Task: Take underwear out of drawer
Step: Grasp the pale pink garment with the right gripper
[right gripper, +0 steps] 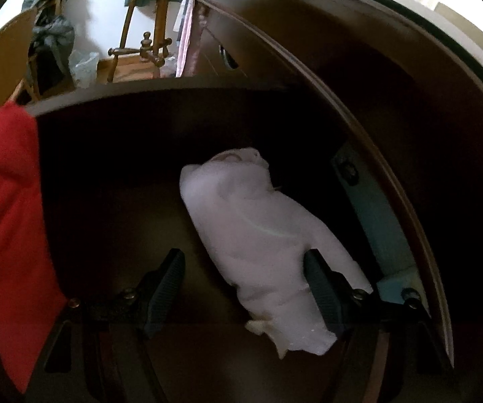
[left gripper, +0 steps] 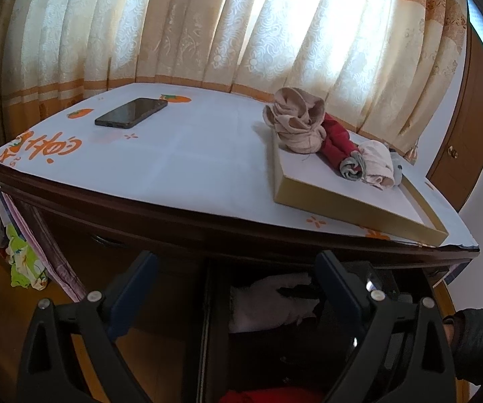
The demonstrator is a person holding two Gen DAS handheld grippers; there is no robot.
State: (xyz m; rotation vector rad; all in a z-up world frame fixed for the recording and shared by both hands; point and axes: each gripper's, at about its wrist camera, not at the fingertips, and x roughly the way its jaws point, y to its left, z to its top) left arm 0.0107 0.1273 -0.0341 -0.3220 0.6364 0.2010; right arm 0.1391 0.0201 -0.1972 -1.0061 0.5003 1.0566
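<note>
The right gripper (right gripper: 244, 288) is down inside the open drawer (right gripper: 160, 100), its jaws spread wide and nothing clamped. A pale pink rolled pair of underwear (right gripper: 258, 231) lies on the dark drawer floor between the two fingers; the right finger looks to be against its flank, while the left finger stands apart from it with bare floor between. I judge the step in hand to be closing on this roll.

The left gripper (left gripper: 238, 288) hangs in front of the dresser, also wide open and empty, looking over the drawer mouth, where the same pale roll shows deep in shadow. A red garment (right gripper: 3, 235) lies at the drawer's left side, apart from the roll.

Farther on, the dresser top (left gripper: 191, 154) carries a shallow gold-edged box lid (left gripper: 352, 198) with several rolled undergarments (left gripper: 311, 124) in beige, red, grey and pink piled at its far end, and a dark phone (left gripper: 130, 112) lies well to the left. Patterned curtains (left gripper: 207, 27) hang behind.

The risks as I judge them: the roll sits off-centre, toward the right finger, so closing may pinch only an outer fold — the bundle could then unroll or slip free on the lift. The drawer's side rail (right gripper: 369, 208) is near the right finger, so a sideways correction could knock it.
</note>
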